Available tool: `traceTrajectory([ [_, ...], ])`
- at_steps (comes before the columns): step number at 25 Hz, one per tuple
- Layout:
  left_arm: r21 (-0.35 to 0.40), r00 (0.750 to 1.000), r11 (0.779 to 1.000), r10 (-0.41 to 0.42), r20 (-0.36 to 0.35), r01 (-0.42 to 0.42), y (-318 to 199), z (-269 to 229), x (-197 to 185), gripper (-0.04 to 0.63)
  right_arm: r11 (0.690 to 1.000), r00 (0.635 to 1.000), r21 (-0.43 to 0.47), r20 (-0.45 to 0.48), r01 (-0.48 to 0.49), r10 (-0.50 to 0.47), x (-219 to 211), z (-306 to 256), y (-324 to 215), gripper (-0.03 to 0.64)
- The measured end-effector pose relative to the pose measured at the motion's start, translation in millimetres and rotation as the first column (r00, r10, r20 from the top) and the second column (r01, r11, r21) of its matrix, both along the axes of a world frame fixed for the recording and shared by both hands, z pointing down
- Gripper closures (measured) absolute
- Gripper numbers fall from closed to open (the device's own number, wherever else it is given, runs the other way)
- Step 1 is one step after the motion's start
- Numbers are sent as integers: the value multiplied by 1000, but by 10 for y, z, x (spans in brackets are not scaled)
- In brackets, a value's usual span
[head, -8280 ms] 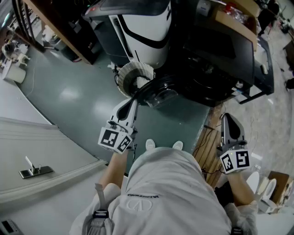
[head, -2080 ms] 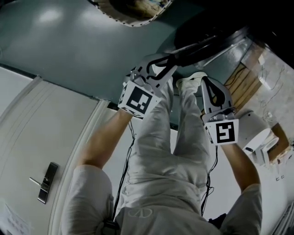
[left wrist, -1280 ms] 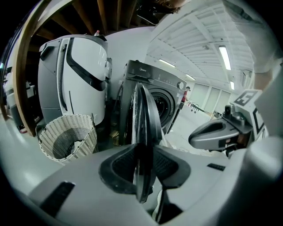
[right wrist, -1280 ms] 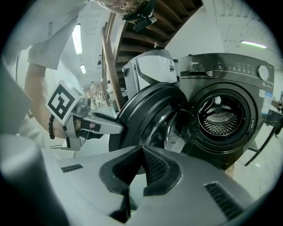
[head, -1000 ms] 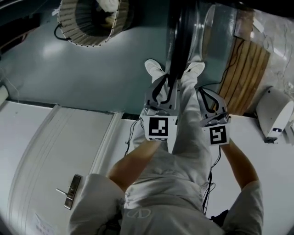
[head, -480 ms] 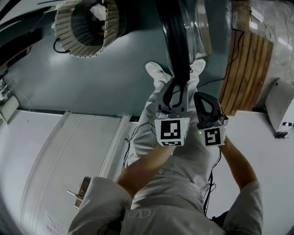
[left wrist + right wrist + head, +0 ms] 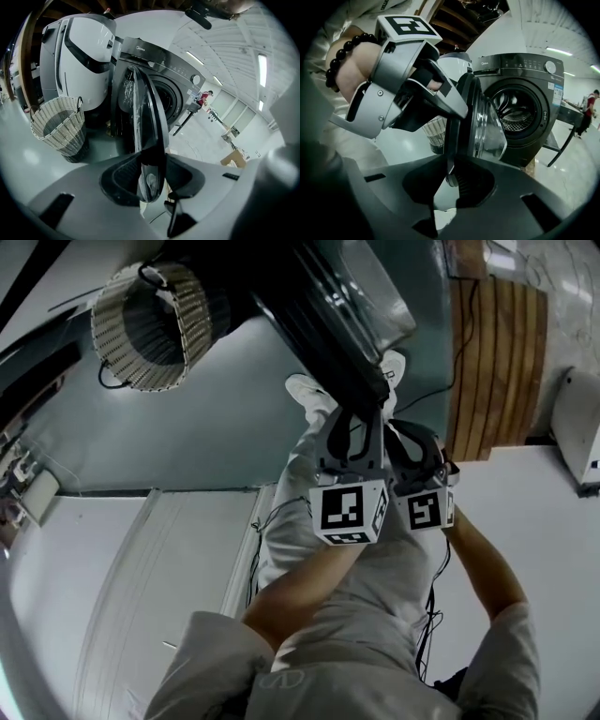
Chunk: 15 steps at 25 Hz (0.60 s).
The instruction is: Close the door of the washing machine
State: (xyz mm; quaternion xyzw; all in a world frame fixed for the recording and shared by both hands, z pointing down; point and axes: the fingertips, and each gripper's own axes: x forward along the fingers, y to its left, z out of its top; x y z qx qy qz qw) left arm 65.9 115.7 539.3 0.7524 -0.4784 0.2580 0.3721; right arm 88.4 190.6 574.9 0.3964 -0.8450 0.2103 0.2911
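Observation:
The dark washing machine (image 7: 525,93) stands with its round drum opening (image 7: 513,112) uncovered. Its black-rimmed glass door (image 7: 337,343) is swung out, edge-on to me. My left gripper (image 7: 354,418) straddles the door's rim (image 7: 147,154); its jaws have just been opening, and gaps show on both sides. My right gripper (image 7: 408,432) sits close beside it, its jaws also just opening, with the rim's lower edge (image 7: 450,140) between them. In the right gripper view, the left gripper (image 7: 457,110) reaches onto the rim from the left.
A woven laundry basket (image 7: 150,324) stands on the green floor left of the door. A tall white appliance (image 7: 84,61) is beside the washer. A wooden pallet (image 7: 492,362) lies to the right. My shoes (image 7: 305,390) are just below the door.
The right gripper has closed in beside the left one at the door's rim. Both jaws stand wider than before. The door now runs diagonally across the head view instead of straight up.

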Motion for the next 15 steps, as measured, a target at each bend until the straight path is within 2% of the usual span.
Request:
traceTrajectory([
  [8,-27,1000,1000,-10,-15,10,-63,-13,313,445,999,1000,39,-10,-10,10,230,99,-131,498],
  [15,-33,999,999,-30,-25,29,-148,-17,523,437,997,999,64,-8,-34,35,396,158,-283,491],
])
